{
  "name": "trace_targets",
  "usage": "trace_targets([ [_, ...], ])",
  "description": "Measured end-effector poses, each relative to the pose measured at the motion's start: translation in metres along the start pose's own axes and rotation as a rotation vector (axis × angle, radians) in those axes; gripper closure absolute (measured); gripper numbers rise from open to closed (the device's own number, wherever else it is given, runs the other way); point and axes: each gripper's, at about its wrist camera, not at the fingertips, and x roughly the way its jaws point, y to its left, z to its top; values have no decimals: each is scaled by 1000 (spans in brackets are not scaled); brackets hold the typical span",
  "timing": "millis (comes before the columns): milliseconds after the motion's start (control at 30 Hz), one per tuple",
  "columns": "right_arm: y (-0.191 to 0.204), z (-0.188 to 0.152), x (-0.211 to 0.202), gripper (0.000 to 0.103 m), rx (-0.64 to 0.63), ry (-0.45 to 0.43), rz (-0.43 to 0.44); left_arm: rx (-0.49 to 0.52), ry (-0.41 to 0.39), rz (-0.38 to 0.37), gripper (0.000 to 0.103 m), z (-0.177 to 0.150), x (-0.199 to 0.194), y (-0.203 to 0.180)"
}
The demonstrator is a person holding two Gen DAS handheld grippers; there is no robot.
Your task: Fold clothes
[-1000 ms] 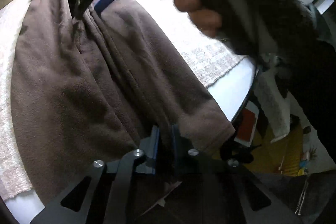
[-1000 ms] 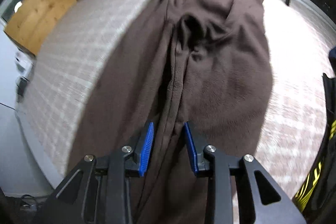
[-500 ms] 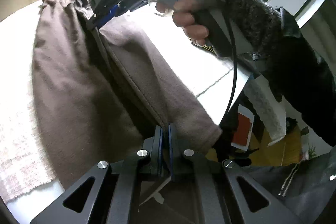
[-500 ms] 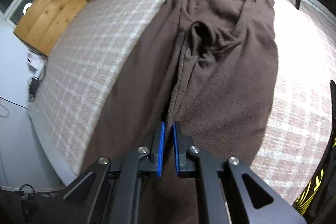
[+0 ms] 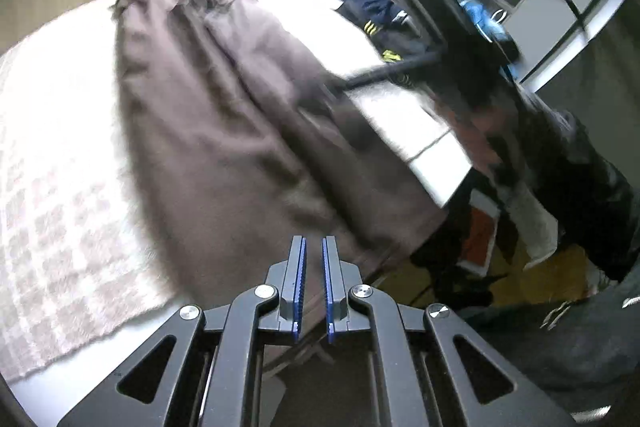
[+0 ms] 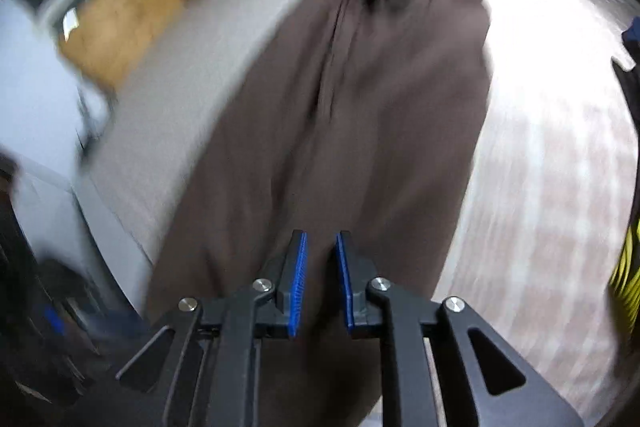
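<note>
A long brown fleece garment (image 5: 220, 127) lies lengthwise on the checked table cover (image 5: 60, 207), its near end reaching the table's edge. My left gripper (image 5: 313, 241) hovers over that near end, fingers slightly apart with nothing pinched. In the right wrist view the same garment (image 6: 380, 107) stretches away, blurred by motion. My right gripper (image 6: 321, 239) stands open above its near end, with cloth showing behind the gap. In the left wrist view a blurred hand (image 5: 480, 135) holds the right gripper's dark body beside the garment's right edge.
A heap of dark blue clothes with yellow stripes (image 5: 372, 7) lies at the far right of the table; its yellow stripes (image 6: 624, 267) also show. The table's edge (image 5: 440, 167) drops off on the right. A wooden panel (image 6: 120, 19) stands beyond the table cover (image 6: 560, 167).
Both grippers were shut on the garment half a second ago; both have now let go and drawn back. The right gripper has swung off to the right in the left wrist view.
</note>
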Motion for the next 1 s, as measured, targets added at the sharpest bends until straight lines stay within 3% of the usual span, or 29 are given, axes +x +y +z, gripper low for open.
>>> trace_targets([
  [133,25,-51,-25,87,-16,-36,-32,-3,47,61,97,-21,0,11],
  [233,39,-84,-48,87,20,-35,-26,-33,46,67,86,-25,-4,17],
  [267,34,-87,-52,86,58,-59,-47,-40,50,70,81,-26,-3,19],
  [333,26,-94,-62,65,134,-108,-90,-54,57,77,79,-26,-1,22],
  [367,22,-97,-66,63,172,-132,-112,-61,61,80,79,-27,0,24],
  [533,23,-91,-28,63,179,-78,-129,-82,81,92,66,-28,5,27],
  [667,32,-97,-22,63,184,-61,-112,-72,96,95,63,-30,8,23],
  [800,30,-101,-21,61,201,-74,-91,-54,94,107,62,-31,9,19],
  [900,28,-99,-20,62,207,-71,-79,-41,90,103,67,-32,10,15],
  [1000,23,-98,-21,73,220,-70,-13,-66,71,55,84,-29,4,19],
])
